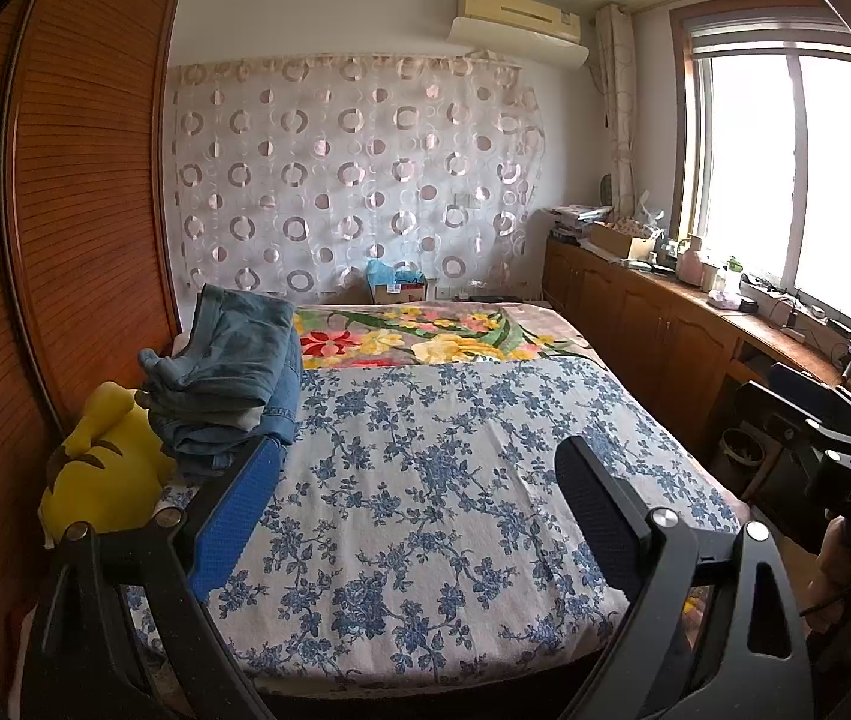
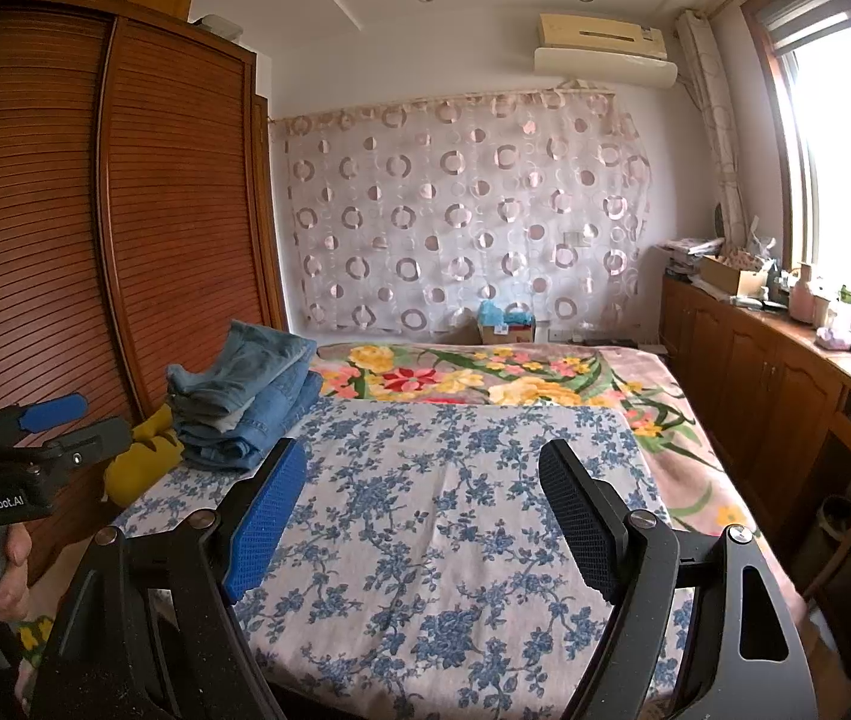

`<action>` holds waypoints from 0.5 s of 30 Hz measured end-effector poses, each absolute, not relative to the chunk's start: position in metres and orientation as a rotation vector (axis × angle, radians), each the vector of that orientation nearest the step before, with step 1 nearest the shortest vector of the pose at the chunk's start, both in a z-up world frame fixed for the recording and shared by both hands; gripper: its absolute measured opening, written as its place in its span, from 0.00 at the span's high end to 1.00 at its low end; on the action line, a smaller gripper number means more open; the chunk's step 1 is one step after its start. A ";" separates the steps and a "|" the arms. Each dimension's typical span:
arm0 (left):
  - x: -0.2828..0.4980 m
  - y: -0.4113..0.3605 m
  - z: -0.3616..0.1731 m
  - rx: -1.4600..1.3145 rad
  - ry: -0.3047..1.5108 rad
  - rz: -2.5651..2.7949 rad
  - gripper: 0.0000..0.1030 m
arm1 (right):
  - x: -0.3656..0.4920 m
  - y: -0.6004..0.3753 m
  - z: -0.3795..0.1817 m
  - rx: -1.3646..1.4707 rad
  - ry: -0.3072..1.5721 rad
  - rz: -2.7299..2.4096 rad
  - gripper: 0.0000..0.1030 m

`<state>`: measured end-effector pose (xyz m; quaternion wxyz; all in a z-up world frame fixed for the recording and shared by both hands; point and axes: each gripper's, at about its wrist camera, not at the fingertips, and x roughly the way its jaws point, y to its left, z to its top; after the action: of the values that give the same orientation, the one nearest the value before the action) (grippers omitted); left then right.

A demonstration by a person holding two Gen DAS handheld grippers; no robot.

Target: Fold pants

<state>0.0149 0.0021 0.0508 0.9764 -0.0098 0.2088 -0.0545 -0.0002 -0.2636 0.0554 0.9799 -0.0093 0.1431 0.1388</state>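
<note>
Folded jeans (image 1: 227, 384) stacked at left of frame on blue-flowered sheet (image 1: 425, 510), left gripper (image 1: 419, 474) and right gripper (image 2: 422, 477) spread wide, both empty

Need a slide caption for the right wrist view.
Open right gripper above the floral bedspread; stacked jeans wait at the bed's left edge.

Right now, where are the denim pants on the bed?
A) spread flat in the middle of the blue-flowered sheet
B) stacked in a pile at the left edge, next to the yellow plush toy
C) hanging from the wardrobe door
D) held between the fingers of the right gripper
B: the jeans pile sits at the bed's left edge beside the yellow plush toy; both grippers, left and right, are open and empty.
</note>
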 end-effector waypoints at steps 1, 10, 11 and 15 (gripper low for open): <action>0.015 0.002 0.051 -0.019 0.421 -0.110 0.09 | 0.000 -0.264 0.056 -0.019 0.288 0.279 0.21; 0.015 0.002 0.051 -0.018 0.421 -0.110 0.09 | 0.000 -0.264 0.056 -0.019 0.287 0.280 0.21; 0.015 0.002 0.051 -0.018 0.422 -0.110 0.09 | 0.000 -0.264 0.055 -0.018 0.286 0.280 0.21; 0.015 0.002 0.051 -0.019 0.421 -0.109 0.09 | 0.000 -0.264 0.055 -0.018 0.286 0.279 0.21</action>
<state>0.0148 0.0017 0.0511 0.9764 -0.0092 0.2091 -0.0542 0.0003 -0.2639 0.0552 0.9800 -0.0090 0.1420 0.1387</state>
